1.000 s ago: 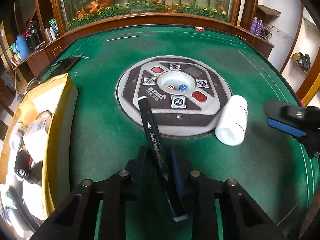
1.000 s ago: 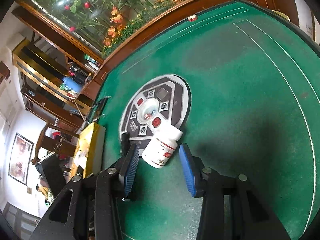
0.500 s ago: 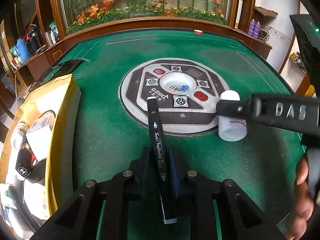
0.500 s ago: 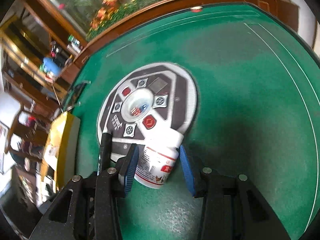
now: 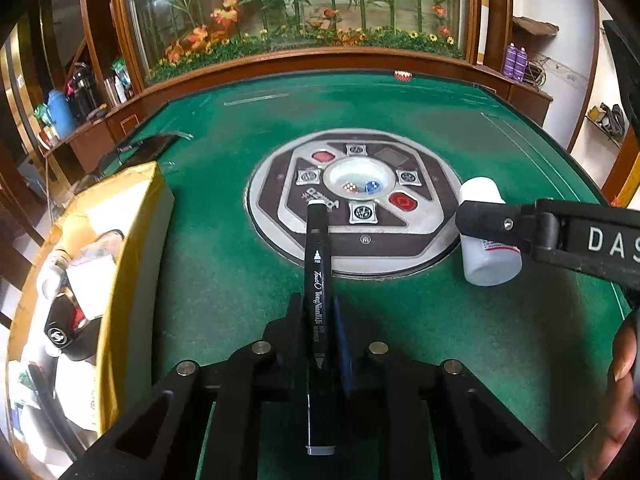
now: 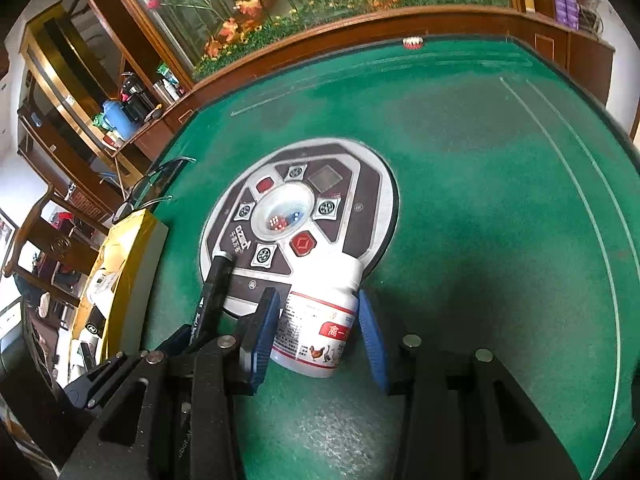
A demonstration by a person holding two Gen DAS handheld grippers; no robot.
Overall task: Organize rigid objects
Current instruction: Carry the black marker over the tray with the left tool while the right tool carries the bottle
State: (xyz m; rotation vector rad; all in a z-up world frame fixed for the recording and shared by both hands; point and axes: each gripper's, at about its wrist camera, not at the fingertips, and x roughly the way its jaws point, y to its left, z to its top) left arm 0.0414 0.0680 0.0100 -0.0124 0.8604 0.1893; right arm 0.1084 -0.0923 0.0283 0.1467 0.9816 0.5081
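Note:
A black marker [image 5: 316, 280] runs straight out along my left gripper [image 5: 318, 308], which is shut on its middle; the far cap reaches over the edge of the round centre panel. The same marker [image 6: 212, 292] shows in the right wrist view, left of the bottle. A white pill bottle [image 6: 316, 332] lies on the green felt with its cap toward the panel. My right gripper [image 6: 316, 300] straddles it with a blue pad on each side and a thin gap at the right pad, so it is open. One black finger [image 5: 520, 224] crosses over the bottle [image 5: 488, 264].
A yellow box [image 5: 132, 240] with several items stands at the table's left edge. The round centre panel [image 5: 360, 240] has a dice bowl. A person's hand [image 5: 620, 380] is at the right edge. A raised wooden rim [image 5: 320, 64] bounds the far side.
The left jaws closed on the marker, which swung from slanted to straight along the gripper. The right gripper came in from the right and now has the bottle between its pads.

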